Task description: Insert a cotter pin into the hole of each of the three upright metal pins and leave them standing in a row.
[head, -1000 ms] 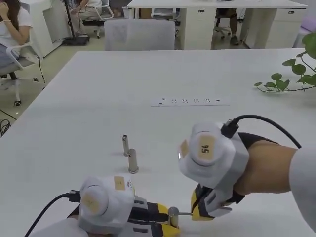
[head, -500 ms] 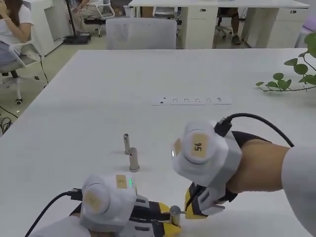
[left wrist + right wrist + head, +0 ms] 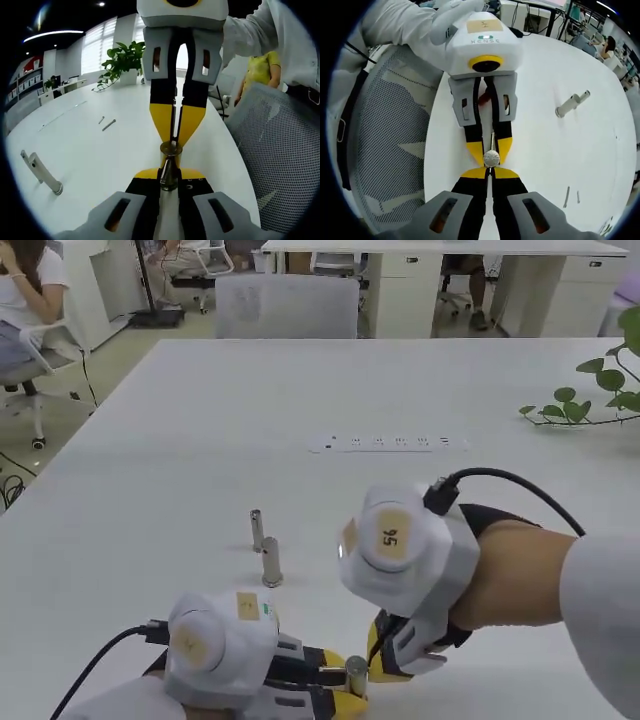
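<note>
My left gripper (image 3: 170, 176) is clamped on a metal pin (image 3: 170, 165) at the near edge of the white table (image 3: 200, 420), its yellow tips pressed to either side of the shaft just below the round head. My right gripper (image 3: 173, 136) faces it from the right, tips almost touching the pin's head. Its jaws are pinched together on a cotter pin (image 3: 173, 117), a thin wire that runs between them down to the head. Whether the wire's end is inside the hole I cannot tell; the yellow tips crowd that spot. In my right gripper view the pin's head shows as a small bright disc right between both sets of tips.

The other two metal pins stand upright farther out and to the left, well apart from my grippers — the farther one (image 3: 256, 528) and the nearer one (image 3: 270, 562) just beside each other, not touching. Two loose cotter pins (image 3: 108, 125) lie flat on the table, near each other, out toward the potted plant (image 3: 122, 57). A power strip (image 3: 385, 444) lies across the far middle of the table.
</note>
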A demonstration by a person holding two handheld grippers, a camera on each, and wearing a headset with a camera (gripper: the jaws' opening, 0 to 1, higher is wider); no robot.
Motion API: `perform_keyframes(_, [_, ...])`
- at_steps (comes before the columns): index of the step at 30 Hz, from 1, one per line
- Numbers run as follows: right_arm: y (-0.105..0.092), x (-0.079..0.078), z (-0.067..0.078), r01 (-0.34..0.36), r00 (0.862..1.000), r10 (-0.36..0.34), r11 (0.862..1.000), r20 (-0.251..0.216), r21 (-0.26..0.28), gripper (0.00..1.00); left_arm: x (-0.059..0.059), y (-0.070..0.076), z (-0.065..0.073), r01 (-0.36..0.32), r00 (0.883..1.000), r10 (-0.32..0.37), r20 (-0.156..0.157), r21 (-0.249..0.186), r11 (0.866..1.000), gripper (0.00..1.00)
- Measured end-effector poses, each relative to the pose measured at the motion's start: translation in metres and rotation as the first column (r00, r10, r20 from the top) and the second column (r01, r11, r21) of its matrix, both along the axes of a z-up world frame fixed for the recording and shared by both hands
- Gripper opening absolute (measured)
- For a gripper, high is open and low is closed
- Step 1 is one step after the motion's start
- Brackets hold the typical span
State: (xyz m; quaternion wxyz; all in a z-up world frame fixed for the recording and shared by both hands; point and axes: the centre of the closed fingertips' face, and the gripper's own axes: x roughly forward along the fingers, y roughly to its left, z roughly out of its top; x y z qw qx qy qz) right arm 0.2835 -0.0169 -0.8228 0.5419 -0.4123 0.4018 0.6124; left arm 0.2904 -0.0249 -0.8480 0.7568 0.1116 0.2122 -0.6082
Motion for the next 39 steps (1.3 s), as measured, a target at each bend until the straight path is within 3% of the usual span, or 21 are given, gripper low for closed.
perform_keyframes(13, [0.0, -0.001, 0.001, -0.013, 1.0, 0.013, 1.0, -0.004, 0.013, 0.05, -0.001, 0.0, 0.0, 0.0, 1.0, 0.0, -0.003, -0.002, 1.0, 0.1])
perform_keyframes(24, [-0.003, -0.001, 0.002, 0.008, 1.0, -0.008, 0.999, -0.013, 0.037, 0.13, -0.001, 0.0, 0.001, -0.002, 1.0, 0.002, -0.003, -0.001, 1.0, 0.11])
perform_keyframes(35, [-0.022, -0.001, 0.005, 0.085, 0.996, -0.083, 0.994, -0.026, 0.073, 0.13, 0.0, 0.0, 0.001, -0.006, 1.0, 0.006, -0.002, -0.006, 1.0, 0.1])
perform_keyframes(39, [-0.026, -0.001, 0.01, 0.127, 0.992, -0.124, 0.984, -0.028, 0.127, 0.21, 0.001, 0.001, 0.001, -0.015, 1.0, 0.015, -0.008, -0.017, 1.0, 0.1])
